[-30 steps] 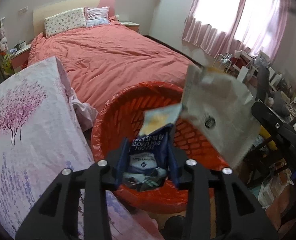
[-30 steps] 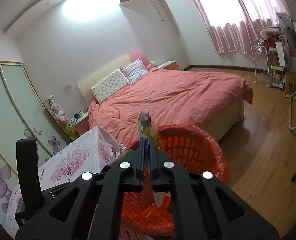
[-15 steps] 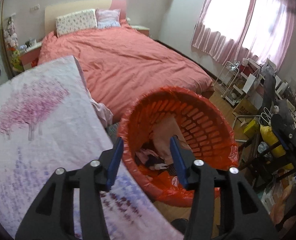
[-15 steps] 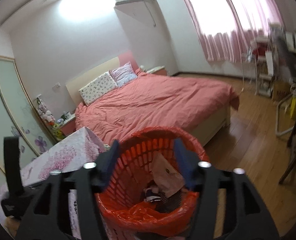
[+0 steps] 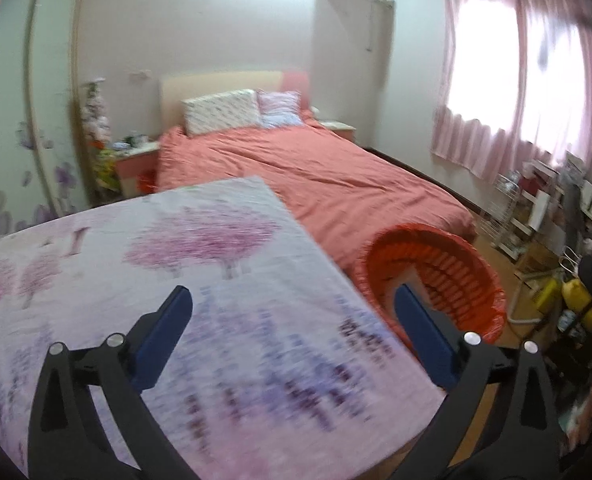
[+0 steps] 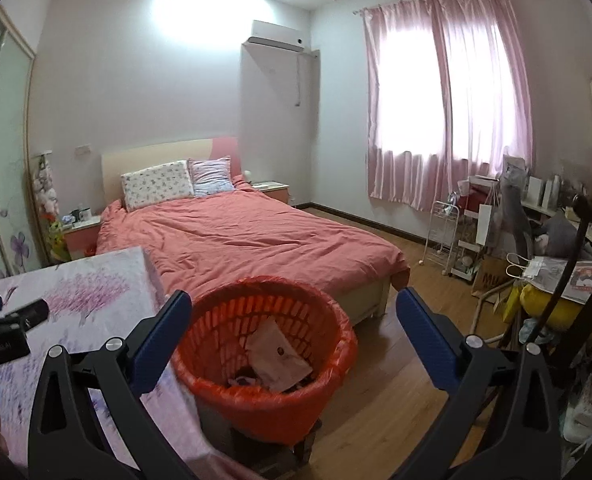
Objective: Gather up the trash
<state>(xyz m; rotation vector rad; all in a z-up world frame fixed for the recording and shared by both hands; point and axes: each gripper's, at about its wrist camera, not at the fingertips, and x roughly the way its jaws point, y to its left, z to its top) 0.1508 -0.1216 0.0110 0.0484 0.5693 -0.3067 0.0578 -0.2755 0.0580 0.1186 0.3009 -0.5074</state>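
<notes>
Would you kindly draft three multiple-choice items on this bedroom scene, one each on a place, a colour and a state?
1. Where is the basket?
A. On the bed
B. On the floor, between the bed's foot and the floral cloth
C. Under the window

2. What colour are the curtains?
A. Pink
B. Green
C. White

3. How is the right gripper?
A. Shut on a wrapper
B. Shut, empty
C. Open, empty

Answers:
1 B: it stands beside the cloth, just short of the bed.
2 A: pink fabric hangs over the bright window.
3 C: its jaws, which have just been opening, stand wide apart with nothing between them; the paper lies in the basket.
</notes>
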